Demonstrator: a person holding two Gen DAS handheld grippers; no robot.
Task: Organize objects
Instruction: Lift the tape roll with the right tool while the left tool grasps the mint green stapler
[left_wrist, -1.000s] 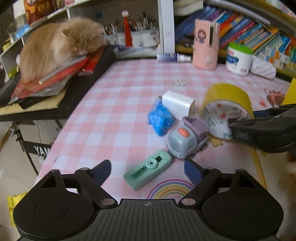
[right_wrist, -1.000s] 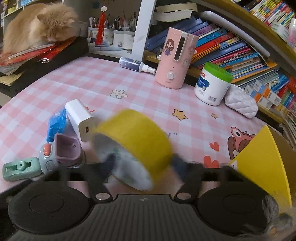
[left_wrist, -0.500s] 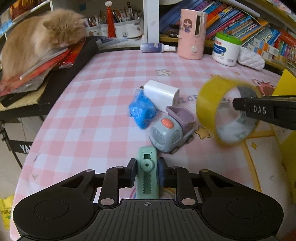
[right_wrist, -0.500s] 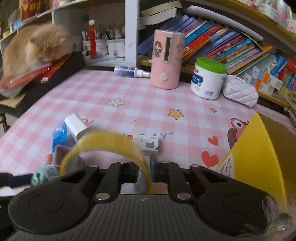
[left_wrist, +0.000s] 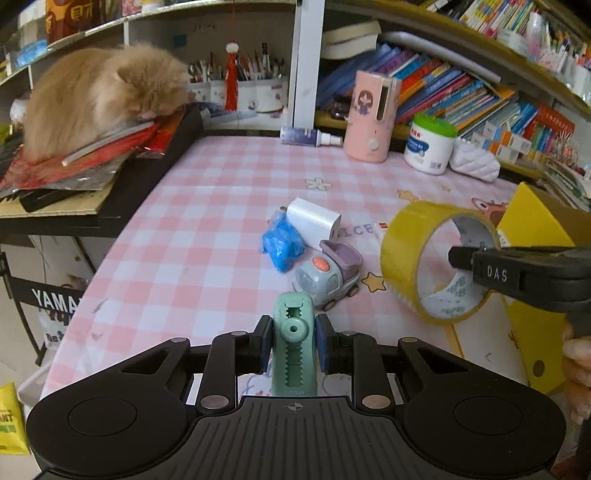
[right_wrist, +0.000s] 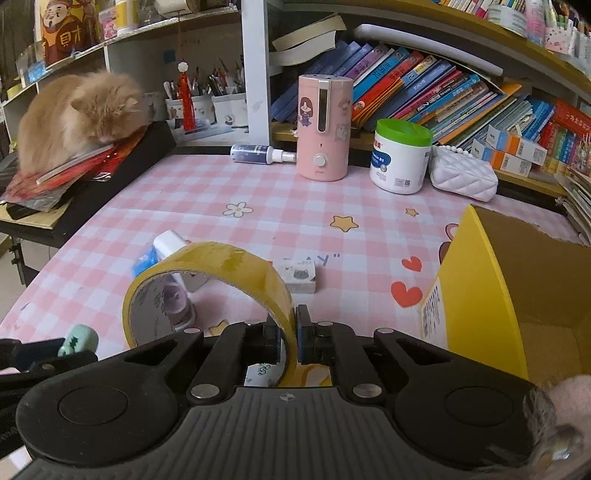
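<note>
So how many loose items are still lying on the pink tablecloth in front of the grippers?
4. A white charger, a blue crumpled wrapper beside it, a toy truck nearer the grippers, and a small eraser near the yellow box. More may hide behind the tape roll.

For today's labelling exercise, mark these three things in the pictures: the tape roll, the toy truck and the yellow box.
tape roll (right_wrist: 236, 264), right wrist view, on its yellow outer band.
toy truck (left_wrist: 319, 278), left wrist view, on its grey cab.
yellow box (right_wrist: 476, 280), right wrist view, on its yellow outer wall.
</note>
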